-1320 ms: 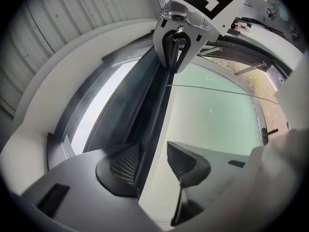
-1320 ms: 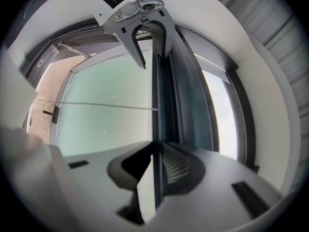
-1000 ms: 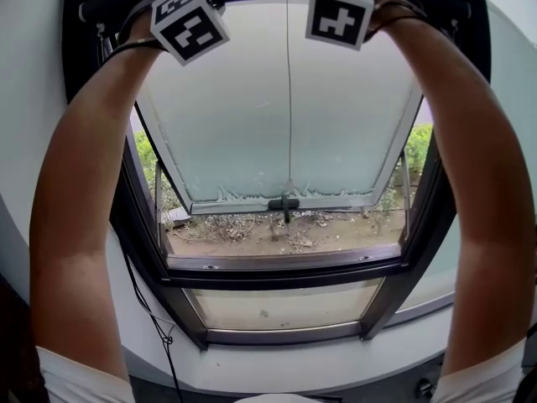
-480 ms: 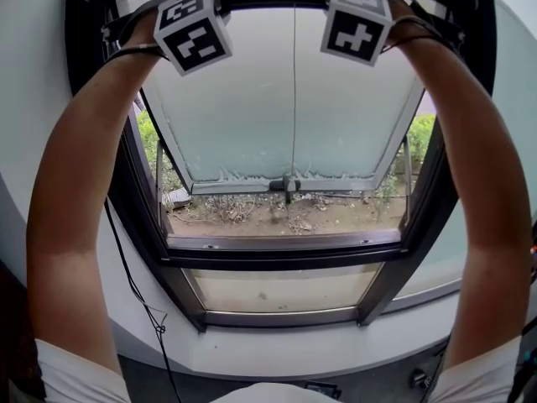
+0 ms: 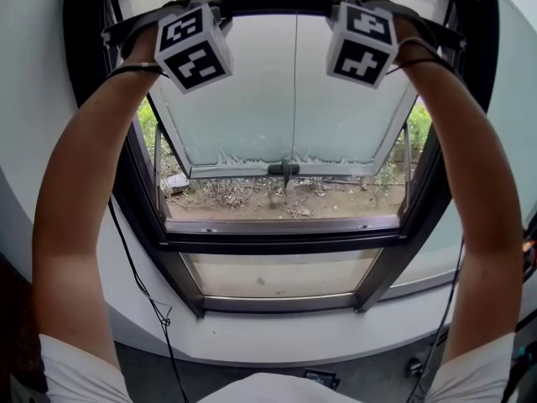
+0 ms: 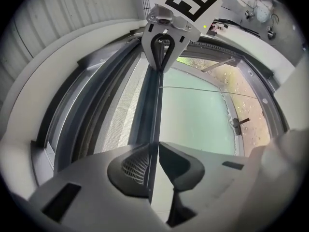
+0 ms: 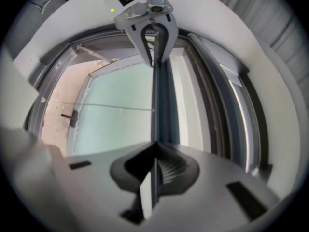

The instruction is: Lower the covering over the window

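The left claw (image 6: 153, 151) and the right claw (image 7: 154, 151) are held up near the top of a dark-framed window (image 5: 285, 243). Each is clamped on the slim dark metal bar (image 5: 273, 4) that runs level from one claw to the other. The jaws of both have just been closing, and the bar is pinched between them. Just above the claws, a pale fine-mesh window covering (image 6: 123, 112) meets the bar and covers only the topmost strip of the opening. Below the claws, a frosted pale green glass pane (image 5: 277, 99) tilts outward, with dry brown soil (image 5: 252, 201) under its lower edge. A black-and-white marker cube (image 5: 193, 47) on the left claw faces the person. A thin black cable (image 5: 138, 284) hangs down the white wall far below the left claw.
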Demonstrator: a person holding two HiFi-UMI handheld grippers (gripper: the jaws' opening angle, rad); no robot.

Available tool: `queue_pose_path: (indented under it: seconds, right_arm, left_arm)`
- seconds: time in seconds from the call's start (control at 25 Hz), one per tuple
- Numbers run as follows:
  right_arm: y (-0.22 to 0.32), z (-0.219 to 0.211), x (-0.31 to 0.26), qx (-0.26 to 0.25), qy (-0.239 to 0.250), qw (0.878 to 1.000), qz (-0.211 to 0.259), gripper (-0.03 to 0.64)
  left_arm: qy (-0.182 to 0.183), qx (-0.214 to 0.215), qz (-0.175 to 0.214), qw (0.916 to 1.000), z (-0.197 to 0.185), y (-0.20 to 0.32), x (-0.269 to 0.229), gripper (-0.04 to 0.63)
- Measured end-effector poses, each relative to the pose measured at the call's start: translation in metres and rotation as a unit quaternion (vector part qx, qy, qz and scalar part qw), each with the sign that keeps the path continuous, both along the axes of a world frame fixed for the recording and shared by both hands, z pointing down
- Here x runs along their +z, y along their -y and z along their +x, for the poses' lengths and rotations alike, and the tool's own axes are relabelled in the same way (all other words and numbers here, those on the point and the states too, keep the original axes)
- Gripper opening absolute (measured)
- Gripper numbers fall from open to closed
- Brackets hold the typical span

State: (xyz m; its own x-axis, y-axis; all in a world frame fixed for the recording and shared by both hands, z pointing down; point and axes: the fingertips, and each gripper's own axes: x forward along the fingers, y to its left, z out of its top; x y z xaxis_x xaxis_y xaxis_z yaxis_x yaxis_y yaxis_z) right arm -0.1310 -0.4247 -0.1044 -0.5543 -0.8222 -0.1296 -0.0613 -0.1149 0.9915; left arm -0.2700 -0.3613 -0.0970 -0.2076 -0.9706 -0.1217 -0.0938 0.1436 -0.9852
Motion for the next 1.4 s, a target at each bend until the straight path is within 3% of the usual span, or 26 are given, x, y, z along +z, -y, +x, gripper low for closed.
queue_pose_path:
  seconds: [0.76,1.4]
  right_arm:
    - [-0.001,0.003,0.087,-0.003,-0.002,1.000,-0.016,0.035]
    - [0.003,0.001,0.099,0.013,0.001,1.000,-0.001,0.032]
  left_arm:
    - [-0.024,0.009,-0.028,0.9993,0.004,-0.002,0.087,0.067]
    - [-0.026,0.001,-0.024,0.9994,0.001,0.001,0.098,0.055]
